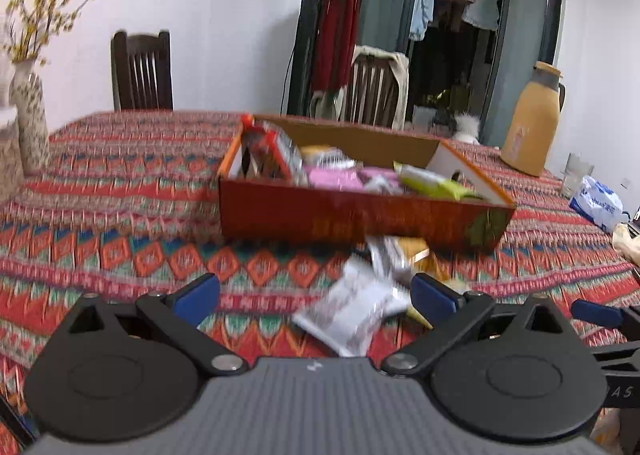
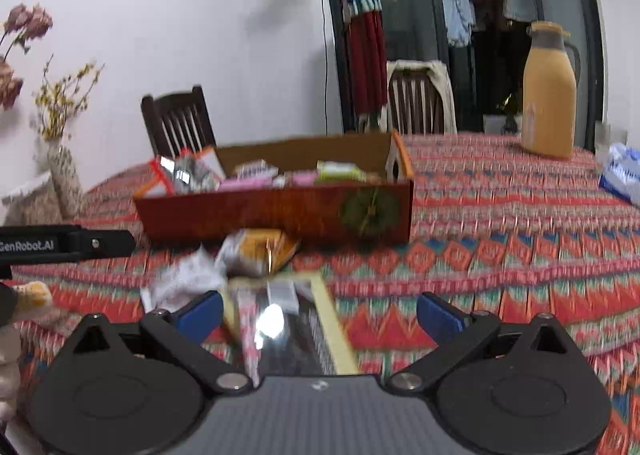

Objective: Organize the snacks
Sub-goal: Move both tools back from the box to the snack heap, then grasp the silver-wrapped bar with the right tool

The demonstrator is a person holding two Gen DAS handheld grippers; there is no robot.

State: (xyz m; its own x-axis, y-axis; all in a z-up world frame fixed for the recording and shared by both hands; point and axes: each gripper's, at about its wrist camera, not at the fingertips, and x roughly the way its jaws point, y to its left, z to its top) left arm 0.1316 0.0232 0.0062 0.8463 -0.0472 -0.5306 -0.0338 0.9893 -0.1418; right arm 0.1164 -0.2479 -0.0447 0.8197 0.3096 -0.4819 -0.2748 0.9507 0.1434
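Both claws, left claw and right claw, are hanging released; beyond them, the red cardboard box is holding several snacks, while loose foil packets are waiting just ahead.

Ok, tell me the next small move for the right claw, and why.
Probably ease the right claw forward and down, then close it on the shiny packet lying between its open fingers. That packet sits loose on the tablecloth, outside the red box where other snacks already lie. The left claw is also open, over a white packet.
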